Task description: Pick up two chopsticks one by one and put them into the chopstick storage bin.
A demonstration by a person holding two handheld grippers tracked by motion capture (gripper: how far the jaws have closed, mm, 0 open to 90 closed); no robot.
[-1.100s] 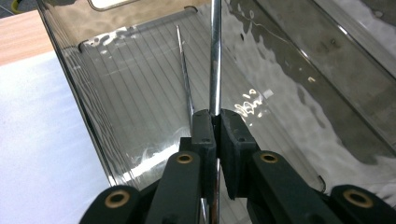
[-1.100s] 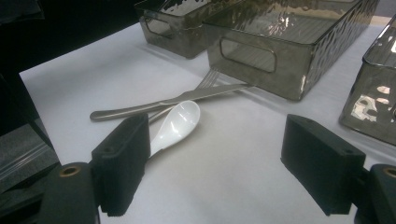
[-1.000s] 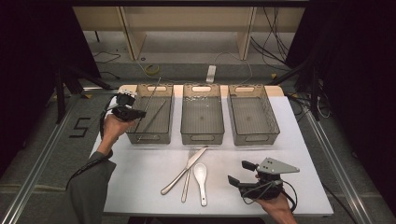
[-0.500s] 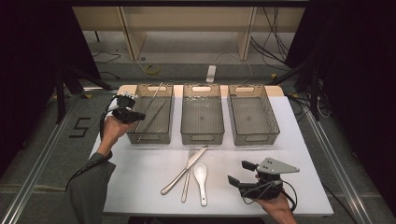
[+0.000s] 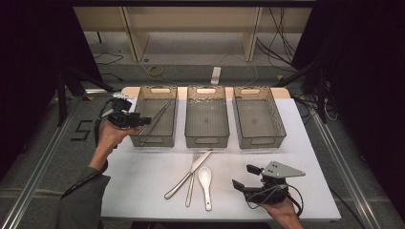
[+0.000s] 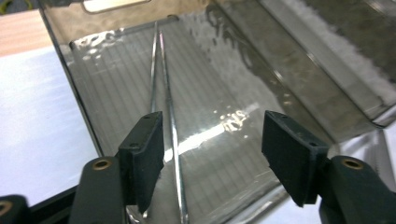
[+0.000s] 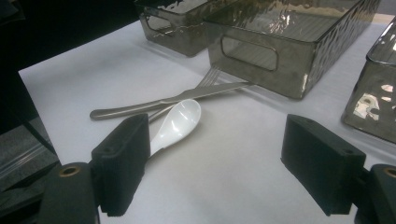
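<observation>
Since the earlier frame the left gripper (image 5: 143, 120) has drawn slightly back from the left bin (image 5: 154, 138), and its jaws have just been opening: they now stand wide apart with nothing pressed between the pads. Released, the chopsticks (image 5: 159, 117) lie slanted in that bin, their far ends up near its rear wall and their near ends down by the front wall. From the left gripper view the two thin metal sticks (image 6: 164, 93) run side by side over the ribbed floor, passing close to the left jaw without being pinched.

Beside the left bin stand a middle bin (image 5: 206, 140) and a right bin (image 5: 260, 140), all three in a row at the back of the white table (image 5: 143, 186). In front of the middle bin lie a knife (image 5: 187, 174), a fork (image 5: 192, 179) and a white spoon (image 5: 206, 183), the knife crossing over the fork.

Lower right on the table, the right gripper (image 5: 246, 177) rests in a hand, its jaws spread wide and holding nothing. In its own view the spoon (image 7: 177, 123) lies just past the left jaw, with the knife (image 7: 168, 101) beyond it.
</observation>
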